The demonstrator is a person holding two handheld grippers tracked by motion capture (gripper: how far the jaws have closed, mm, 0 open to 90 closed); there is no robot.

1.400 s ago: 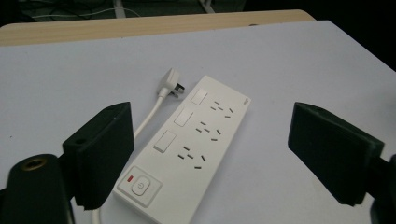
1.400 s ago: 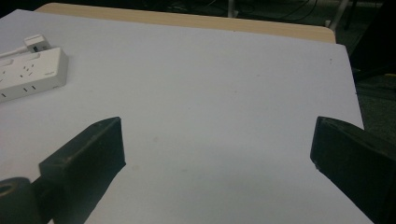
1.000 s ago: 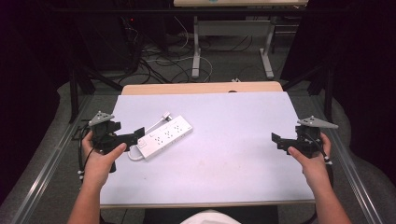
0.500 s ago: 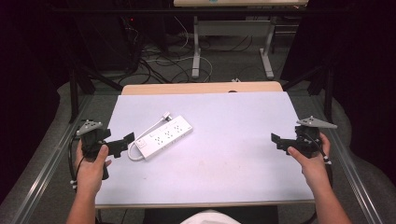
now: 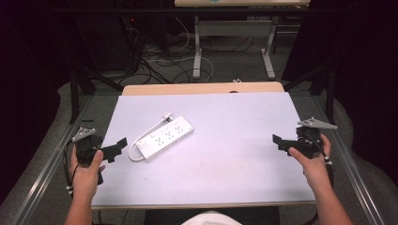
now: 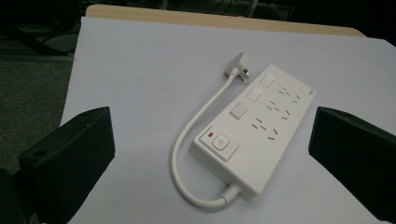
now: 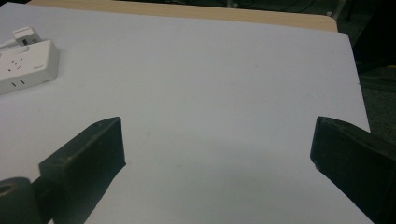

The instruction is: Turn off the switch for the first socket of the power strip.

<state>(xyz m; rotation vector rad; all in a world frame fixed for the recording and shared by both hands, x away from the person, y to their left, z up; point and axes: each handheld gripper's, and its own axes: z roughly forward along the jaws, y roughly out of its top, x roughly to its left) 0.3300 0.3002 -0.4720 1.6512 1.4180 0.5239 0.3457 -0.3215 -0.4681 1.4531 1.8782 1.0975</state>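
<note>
White power strip (image 5: 163, 138) lies flat on the tabletop (image 5: 234, 159), left of centre, long axis running approx 8 to 2 o'clock in the high view. Its short cord (image 6: 187, 154) loops off the switch end, and the plug (image 6: 239, 66) rests just beside the far end. Left tongs (image 5: 117, 147) sit at about 9 o'clock of the strip, near but not touching, jaws spread wide w/ the strip framed between them in the left gripper view. Right tongs (image 5: 278, 140) are well apart at 3 o'clock, jaws spread, nothing between them.

Handling, my guess: rigid plastic shell, light to moderate weight, smooth so prob. a bit slippery. The cord is stiff-ish but flexible and will trail and tug. Best hold is across the narrow width, mid-body or by the switch (image 6: 219, 142) end, pads on the long side walls. Avoid lifting by the cord, since the body would swing.
</note>
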